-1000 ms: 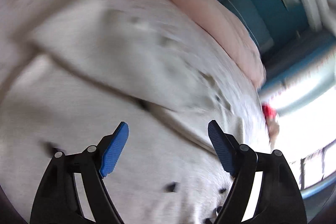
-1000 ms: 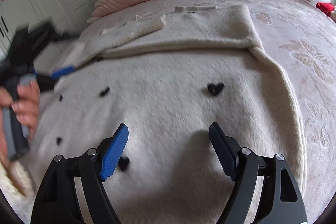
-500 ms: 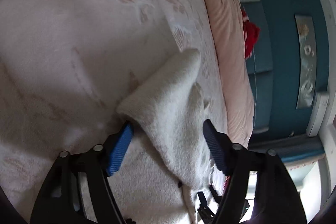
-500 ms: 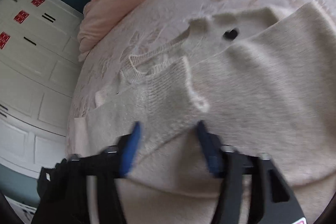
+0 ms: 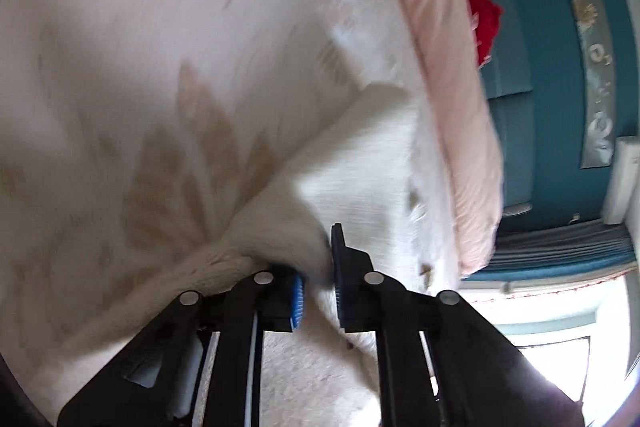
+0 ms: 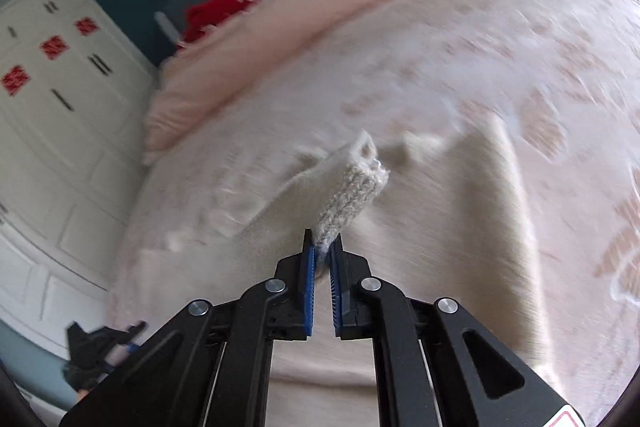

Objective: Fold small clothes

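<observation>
Cream knit garment [image 5: 372,163] lower centre on bed [image 5: 160,47] — left gripper [image 5: 318,267] clamped on corner, right gripper [image 6: 323,251] closing on ribbed edge [image 6: 356,191]. Fold just starting — most left.

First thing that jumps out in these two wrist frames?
The right gripper, jaws closing, pinches the ribbed knit cuff of a cream sweater, which stands up from the pads at centre frame. In the left view, the left gripper is clamped on a fuzzy fold of the same sweater, over the floral bedspread. Behind it, a pink duvet lies against a teal wall.
</observation>
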### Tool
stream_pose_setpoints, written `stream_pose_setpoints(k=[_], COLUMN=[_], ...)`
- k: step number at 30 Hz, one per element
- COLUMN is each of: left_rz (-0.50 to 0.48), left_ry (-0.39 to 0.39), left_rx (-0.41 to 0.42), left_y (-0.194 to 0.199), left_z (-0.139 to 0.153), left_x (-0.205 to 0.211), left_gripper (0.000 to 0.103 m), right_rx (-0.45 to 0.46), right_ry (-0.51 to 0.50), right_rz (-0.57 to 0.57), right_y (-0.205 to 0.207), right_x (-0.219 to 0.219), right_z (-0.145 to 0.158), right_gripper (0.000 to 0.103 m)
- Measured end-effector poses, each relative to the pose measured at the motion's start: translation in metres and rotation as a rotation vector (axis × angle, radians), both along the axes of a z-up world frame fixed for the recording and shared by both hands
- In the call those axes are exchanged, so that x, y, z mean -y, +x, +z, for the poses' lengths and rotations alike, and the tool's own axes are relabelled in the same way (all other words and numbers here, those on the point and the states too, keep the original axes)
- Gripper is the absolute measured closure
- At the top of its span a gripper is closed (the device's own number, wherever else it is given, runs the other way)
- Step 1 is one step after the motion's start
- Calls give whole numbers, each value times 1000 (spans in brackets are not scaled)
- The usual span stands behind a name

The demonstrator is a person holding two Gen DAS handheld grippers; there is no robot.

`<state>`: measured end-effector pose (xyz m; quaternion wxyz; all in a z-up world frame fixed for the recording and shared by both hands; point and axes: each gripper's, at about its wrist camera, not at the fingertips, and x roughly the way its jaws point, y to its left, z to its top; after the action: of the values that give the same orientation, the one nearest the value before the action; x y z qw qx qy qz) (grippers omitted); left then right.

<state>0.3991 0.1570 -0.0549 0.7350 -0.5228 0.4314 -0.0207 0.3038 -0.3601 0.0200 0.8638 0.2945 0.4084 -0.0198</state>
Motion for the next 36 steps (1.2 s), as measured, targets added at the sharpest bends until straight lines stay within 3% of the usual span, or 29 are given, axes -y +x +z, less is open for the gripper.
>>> stream_pose_setpoints(k=[3, 5, 9, 13, 17, 19, 21, 23, 24, 26, 28, 31, 33, 34, 36], left_rz=[-6, -3, -13, -29, -77, -112, -127, -114, -111, -109, -107, -109, -111, -111, -111], left_ry=[29, 47, 69, 98, 194, 272, 302, 281, 280, 295, 303, 302, 300, 301, 312], left_rx=[-5, 5, 17, 52, 110, 160, 205, 243, 253, 266, 279, 296, 310, 315, 320], left_y=[-3, -2, 1, -7, -10, -13, -17, -20, -21, -22, -23, -26, -29, -29, -32], left_z=[-6, -7, -8, -11, -8, -6, -6, -9, -11, -12, -12, -16, -20, -20, -21], left_x=[13, 15, 14, 15, 23, 30, 32, 31, 31, 32, 33, 32, 30, 30, 32], left_gripper=[93, 92, 92, 94, 94, 94, 94, 94, 94, 94, 94, 94, 94, 94, 94], right_rx=[-72, -68, -62, 9, -65, -46, -26, 97, 143, 138, 117, 51, -16, -44, -36], right_ry=[-1, 47, 72, 65, 123, 116, 66, -43, -68, -27, 2, -45, -67, -105, -104], right_rz=[-19, -37, -33, -91, -98, -93, -144, -196, -168, -7, 199, 411, 481, 482, 436], right_y=[-9, -16, -15, -21, -38, -43, -52, -65, -61, -31, 8, 53, 75, 84, 90], right_x=[14, 22, 21, 25, 34, 33, 30, 15, -1, -39, -102, -186, -213, -212, -181], right_z=[-32, -45, -43, -29, -54, -45, -26, 9, 22, 27, 19, -7, -28, -37, -46], right_gripper=[97, 97, 97, 97, 97, 89, 86, 85, 85, 85, 86, 86, 88, 100, 103])
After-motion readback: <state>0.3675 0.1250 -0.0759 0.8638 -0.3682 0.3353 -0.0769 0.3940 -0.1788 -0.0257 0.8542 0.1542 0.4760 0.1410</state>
